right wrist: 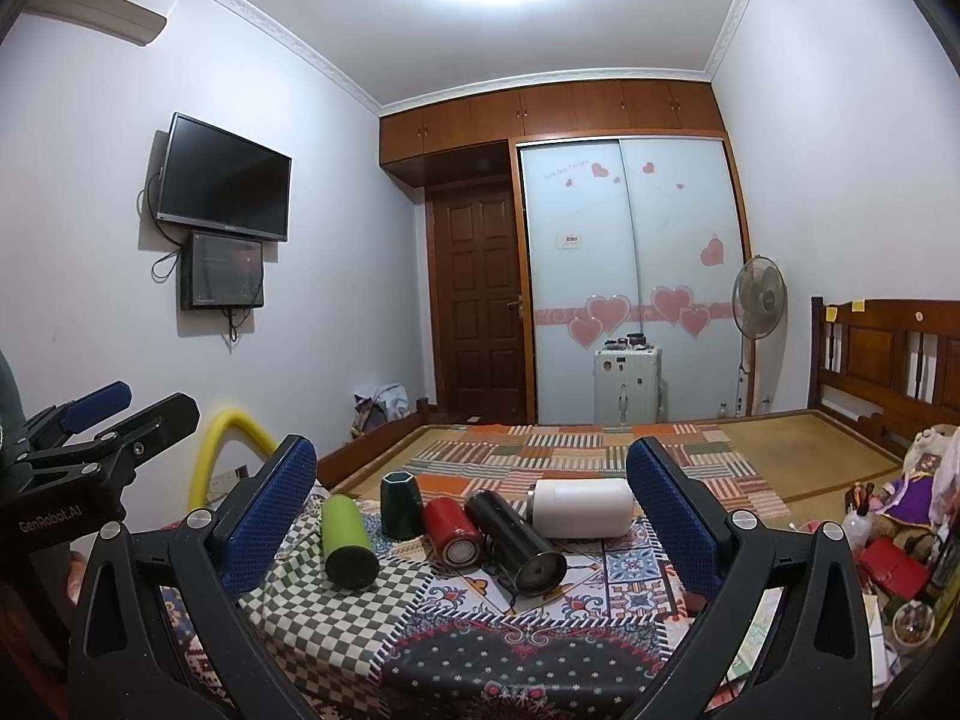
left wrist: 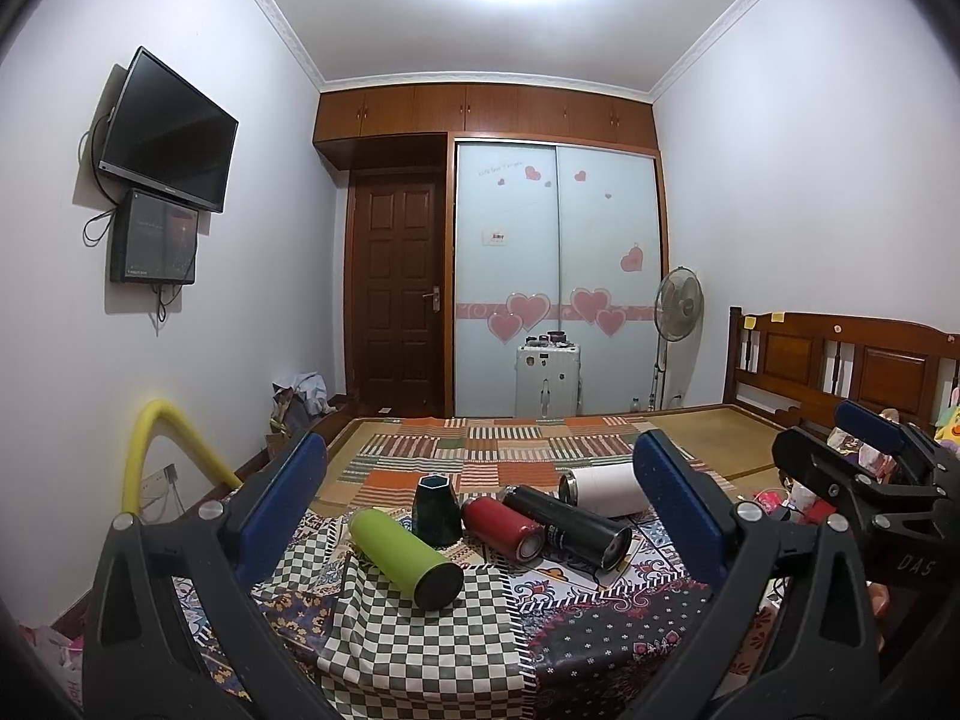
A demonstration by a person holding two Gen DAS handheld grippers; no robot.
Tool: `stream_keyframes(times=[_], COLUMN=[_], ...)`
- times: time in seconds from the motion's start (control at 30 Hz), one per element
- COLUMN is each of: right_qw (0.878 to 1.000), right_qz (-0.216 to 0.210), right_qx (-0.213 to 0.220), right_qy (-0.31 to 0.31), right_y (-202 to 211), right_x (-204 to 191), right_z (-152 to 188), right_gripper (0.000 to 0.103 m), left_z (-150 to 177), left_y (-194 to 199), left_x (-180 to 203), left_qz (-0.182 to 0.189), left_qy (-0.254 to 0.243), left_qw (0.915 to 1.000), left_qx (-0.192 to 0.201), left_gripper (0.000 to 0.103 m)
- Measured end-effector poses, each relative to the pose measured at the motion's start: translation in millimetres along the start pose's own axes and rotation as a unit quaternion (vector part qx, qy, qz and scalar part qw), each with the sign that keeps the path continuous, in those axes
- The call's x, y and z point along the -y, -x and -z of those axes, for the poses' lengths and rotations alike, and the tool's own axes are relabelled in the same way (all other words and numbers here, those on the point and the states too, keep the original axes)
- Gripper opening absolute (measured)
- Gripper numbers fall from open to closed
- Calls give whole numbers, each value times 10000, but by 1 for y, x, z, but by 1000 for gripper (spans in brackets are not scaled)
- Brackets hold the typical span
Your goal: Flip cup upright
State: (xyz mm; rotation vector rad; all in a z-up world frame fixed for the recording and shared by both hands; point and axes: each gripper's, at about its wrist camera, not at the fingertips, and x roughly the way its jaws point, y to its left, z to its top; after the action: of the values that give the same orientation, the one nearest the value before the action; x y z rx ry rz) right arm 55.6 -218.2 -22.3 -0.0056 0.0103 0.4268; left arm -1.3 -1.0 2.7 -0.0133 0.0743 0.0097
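Several cups sit on a patterned cloth on the bed. A green cup (left wrist: 405,558) (right wrist: 346,543), a red cup (left wrist: 503,527) (right wrist: 451,531), a black cup (left wrist: 567,525) (right wrist: 516,543) and a white cup (left wrist: 606,489) (right wrist: 582,507) lie on their sides. A dark green faceted cup (left wrist: 438,510) (right wrist: 402,504) stands upside down behind them. My left gripper (left wrist: 480,516) is open and empty, held above and in front of the cups. My right gripper (right wrist: 471,516) is open and empty, likewise in front of them. The right gripper shows at the right edge of the left wrist view (left wrist: 864,450).
The patchwork cloth (left wrist: 420,630) covers the near part of the bed; a straw mat (right wrist: 780,450) lies beyond. A wooden headboard (right wrist: 888,354) and toys and clutter (right wrist: 888,540) are on the right. A yellow tube (left wrist: 162,450) stands left. Wardrobe, door, fan and suitcase are far back.
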Motion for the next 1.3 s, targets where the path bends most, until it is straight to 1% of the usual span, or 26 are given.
stream_keyframes(times=[0.9,1.17,1.23,1.3], right_qw=[10000,9999,9999,9998], right_qz=[7,0,0,-4], right_qx=[-43,-104,-137,-196], right_qy=[-11,-3,-2,0], right_y=[-4,-11,-15,-19], right_x=[3,-1,-2,-2], right_z=[5,7,8,10], right_gripper=[103,103,103,103], left_z=[1,6,9,15], left_y=[-3,-11,-17,-25], left_x=[0,-4,-7,-10], left_qz=[-17,-17,-53,-92], left_qy=[14,34,48,32], left_qw=[10000,9999,9998,9995], left_qx=[-28,-113,-166,-301], left_gripper=[103,103,103,103])
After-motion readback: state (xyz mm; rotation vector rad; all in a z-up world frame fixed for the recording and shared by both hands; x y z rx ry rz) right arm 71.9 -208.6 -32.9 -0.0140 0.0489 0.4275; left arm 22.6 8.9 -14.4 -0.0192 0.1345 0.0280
